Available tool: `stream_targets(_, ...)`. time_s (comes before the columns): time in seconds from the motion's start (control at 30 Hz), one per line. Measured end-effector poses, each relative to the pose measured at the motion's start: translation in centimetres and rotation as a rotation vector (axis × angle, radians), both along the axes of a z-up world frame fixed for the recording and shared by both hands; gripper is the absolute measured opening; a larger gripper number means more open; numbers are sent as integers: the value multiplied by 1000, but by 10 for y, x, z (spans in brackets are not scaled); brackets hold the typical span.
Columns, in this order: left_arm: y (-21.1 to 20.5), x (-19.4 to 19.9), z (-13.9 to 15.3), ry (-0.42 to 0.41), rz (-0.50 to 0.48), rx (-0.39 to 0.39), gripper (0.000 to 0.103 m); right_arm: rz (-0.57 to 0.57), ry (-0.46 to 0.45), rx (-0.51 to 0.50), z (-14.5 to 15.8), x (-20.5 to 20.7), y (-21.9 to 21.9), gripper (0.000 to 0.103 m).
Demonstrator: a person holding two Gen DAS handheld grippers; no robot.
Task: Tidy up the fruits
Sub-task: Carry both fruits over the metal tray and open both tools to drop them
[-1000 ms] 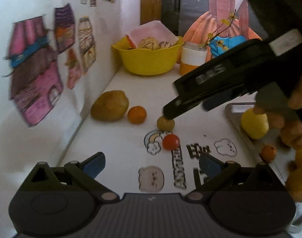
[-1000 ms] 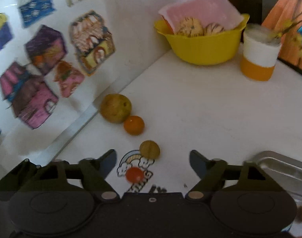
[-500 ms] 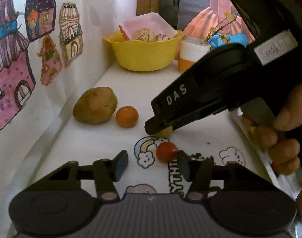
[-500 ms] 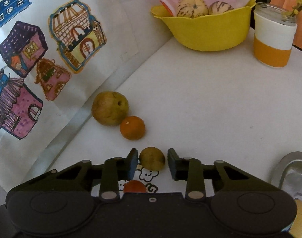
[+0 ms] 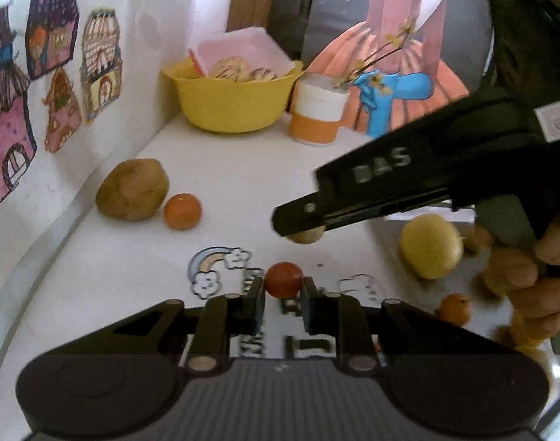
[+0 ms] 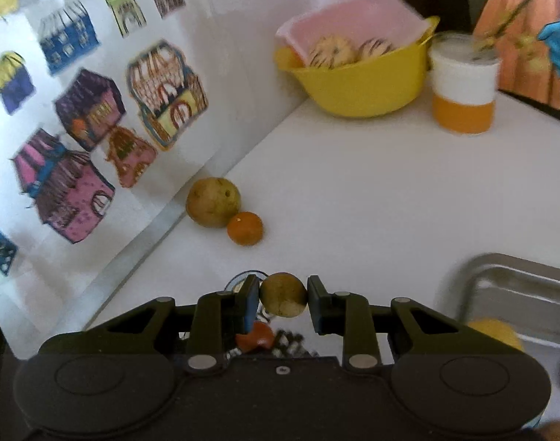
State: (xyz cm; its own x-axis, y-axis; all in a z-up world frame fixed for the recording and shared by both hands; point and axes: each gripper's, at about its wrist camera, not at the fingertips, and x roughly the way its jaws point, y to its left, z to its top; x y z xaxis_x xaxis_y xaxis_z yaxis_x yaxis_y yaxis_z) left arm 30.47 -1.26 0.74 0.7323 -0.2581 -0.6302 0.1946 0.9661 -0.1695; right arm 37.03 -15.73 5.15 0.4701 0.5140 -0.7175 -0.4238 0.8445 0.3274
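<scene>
Right fingers [image 6: 250, 303] around one of two brown fruits [image 6: 283, 294].

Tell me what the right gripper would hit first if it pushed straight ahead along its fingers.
The right gripper, shut on the small brown fruit, points across bare table toward the small orange and the big brown fruit behind it. Probably the orange first, though depth is unclear.

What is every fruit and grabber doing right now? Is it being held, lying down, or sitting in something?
left gripper: shut on the red tomato
red tomato: pinched between the fingers
right gripper: shut on the small brown fruit
small brown fruit: gripped
large brown fruit: lying on the table
small orange: lying beside it
yellow fruit: in the metal tray
yellow bowl: holding striped fruits
</scene>
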Motion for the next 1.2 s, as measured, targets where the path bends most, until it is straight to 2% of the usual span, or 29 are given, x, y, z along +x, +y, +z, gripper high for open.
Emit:
stream_targets(0.3, -40, -32, 36, -51, -77, -56, 22, -61, -122, 7, 46, -67, -71, 30)
stream_targets(0.53, -85, -52, 47, -54, -163, -91, 22, -108, -188, -20, 62, -120, -125, 30)
stream_targets(0.67, -109, -61, 45, -45, -201, -86, 22, -138, -198, -29, 57, -146, -152, 30)
stream_targets(0.87, -134, -71, 40, -17, -231, -54, 22, -181, -198, -48, 31, -174, -182, 30)
stream_targets(1.2, -151, -68, 32, 72, -211, 45, 22, -158, -236, -162, -17, -198, -182, 30)
